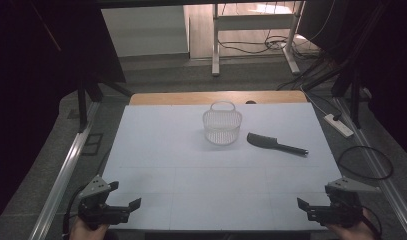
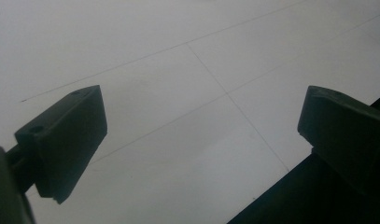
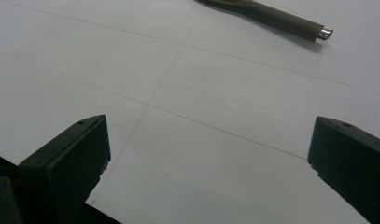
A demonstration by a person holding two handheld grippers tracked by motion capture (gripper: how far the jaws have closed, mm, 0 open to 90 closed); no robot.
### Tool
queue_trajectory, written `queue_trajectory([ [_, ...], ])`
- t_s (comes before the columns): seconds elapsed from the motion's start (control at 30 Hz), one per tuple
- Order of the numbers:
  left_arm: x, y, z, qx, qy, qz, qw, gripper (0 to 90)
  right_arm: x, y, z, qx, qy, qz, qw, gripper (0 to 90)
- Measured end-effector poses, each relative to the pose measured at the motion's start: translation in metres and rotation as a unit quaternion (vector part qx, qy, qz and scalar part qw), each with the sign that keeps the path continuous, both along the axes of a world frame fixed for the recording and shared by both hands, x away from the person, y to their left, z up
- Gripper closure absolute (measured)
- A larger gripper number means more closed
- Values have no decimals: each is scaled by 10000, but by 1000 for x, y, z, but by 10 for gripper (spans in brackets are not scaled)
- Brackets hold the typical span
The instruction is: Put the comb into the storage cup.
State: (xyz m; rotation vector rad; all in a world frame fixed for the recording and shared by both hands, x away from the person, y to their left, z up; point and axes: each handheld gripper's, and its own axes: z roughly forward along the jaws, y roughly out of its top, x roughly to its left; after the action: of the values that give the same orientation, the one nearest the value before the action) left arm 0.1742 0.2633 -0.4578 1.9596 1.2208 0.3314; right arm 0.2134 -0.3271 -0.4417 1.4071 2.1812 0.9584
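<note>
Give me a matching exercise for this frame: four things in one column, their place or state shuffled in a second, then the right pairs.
1. basket
2. comb
3. left gripper
4. right gripper

a. lying flat, right of the basket
b. open, near left corner of the table
c. upright, far middle of the table
d. open, near right corner

Pairs: 1-c, 2-a, 3-b, 4-d

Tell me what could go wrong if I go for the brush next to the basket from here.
1. The brush lies flat on the table, so the right gripper may scrape the surface or slide the brush away.
2. The basket looks light and stands close beside the brush head; a wide approach could knock or tip it.
3. The left gripper hangs at the near edge and could catch it.
</note>
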Motion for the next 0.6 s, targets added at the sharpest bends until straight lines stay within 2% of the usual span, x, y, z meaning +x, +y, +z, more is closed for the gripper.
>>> queue_trajectory([
  [0.27, 0, 1, 0, -18, 4, 24, 10000, 19, -1, 4, 0, -147, -18, 104, 9998, 0],
  [0.53, 1, -1, 0, 62, 29, 15, 10000, 14, 0, 4, 0, -146, 7, 133, 9998, 0],
  [0.6, 0, -1, 1, 112, -26, 33, 9999, 9, 0, 5, -1, -178, 7, 157, 9997, 0],
])
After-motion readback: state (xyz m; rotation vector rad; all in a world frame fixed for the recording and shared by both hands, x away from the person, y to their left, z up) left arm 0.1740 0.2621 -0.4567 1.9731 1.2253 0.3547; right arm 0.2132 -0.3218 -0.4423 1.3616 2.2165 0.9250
